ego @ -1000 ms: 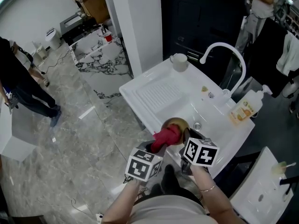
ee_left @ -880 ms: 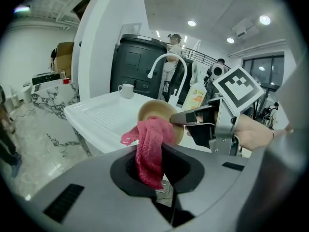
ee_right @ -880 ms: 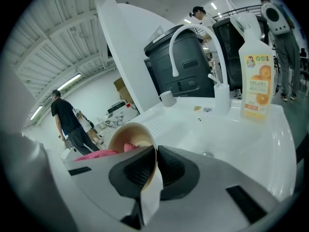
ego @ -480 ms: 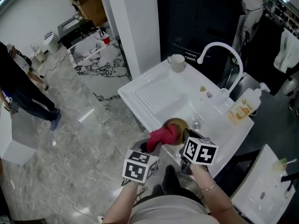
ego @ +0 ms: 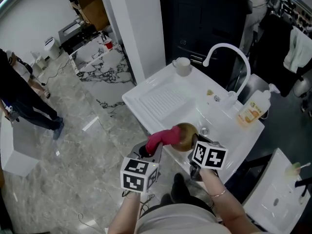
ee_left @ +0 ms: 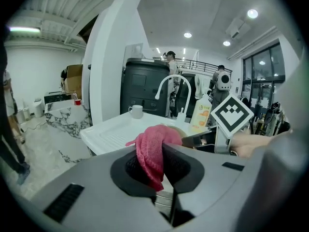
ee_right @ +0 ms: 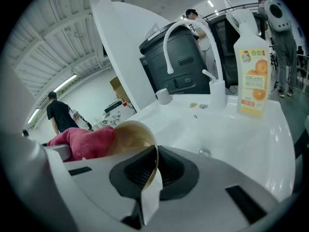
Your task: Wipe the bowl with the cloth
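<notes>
Since a second earlier, the crumpled pink cloth (ego: 162, 137) was drawn out to the round tan bowl's (ego: 185, 133) edge, clamped in the left tongs (ego: 154, 148); the right tongs (ego: 193, 144) were tightened further on the bowl's rim.

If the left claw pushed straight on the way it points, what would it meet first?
Most likely the bowl, just beyond the cloth pinched in the left claw; depth is hard to judge.
</notes>
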Demonstrator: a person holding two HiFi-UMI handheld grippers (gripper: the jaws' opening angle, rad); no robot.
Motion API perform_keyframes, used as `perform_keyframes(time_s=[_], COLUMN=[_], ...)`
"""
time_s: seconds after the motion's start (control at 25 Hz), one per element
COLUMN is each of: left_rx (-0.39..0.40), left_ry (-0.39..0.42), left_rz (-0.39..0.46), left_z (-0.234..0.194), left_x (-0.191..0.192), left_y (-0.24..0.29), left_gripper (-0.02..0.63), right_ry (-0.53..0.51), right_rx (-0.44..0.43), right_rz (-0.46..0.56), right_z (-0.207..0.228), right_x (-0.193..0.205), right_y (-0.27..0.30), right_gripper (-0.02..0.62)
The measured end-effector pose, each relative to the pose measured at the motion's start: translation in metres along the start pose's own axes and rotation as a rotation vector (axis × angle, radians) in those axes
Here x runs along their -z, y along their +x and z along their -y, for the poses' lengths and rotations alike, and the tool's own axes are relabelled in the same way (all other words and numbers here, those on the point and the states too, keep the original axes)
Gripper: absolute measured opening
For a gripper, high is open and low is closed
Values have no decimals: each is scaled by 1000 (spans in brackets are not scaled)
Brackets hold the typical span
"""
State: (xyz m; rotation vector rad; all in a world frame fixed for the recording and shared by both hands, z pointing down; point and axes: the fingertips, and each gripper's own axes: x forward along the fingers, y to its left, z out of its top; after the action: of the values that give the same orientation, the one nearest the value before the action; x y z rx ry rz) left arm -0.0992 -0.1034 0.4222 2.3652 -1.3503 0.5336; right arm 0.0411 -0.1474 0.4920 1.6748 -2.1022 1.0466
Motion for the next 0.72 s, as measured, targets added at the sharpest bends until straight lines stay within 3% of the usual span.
perform_keyframes(time_s=[0.2, 0.72], left_rx=[-12, -31], left_ry=[4, -32], left_rz=[47, 74], left_z=[-3, -11], left_x=[-10, -10], left_y=[-3, 8], left_gripper=[46, 46], right_ry=[19, 77], right_rx=[17, 75], right_rz=[-11, -46], right_z=[10, 46], right_x=[2, 7], right_y=[1, 11], right_gripper=[17, 17])
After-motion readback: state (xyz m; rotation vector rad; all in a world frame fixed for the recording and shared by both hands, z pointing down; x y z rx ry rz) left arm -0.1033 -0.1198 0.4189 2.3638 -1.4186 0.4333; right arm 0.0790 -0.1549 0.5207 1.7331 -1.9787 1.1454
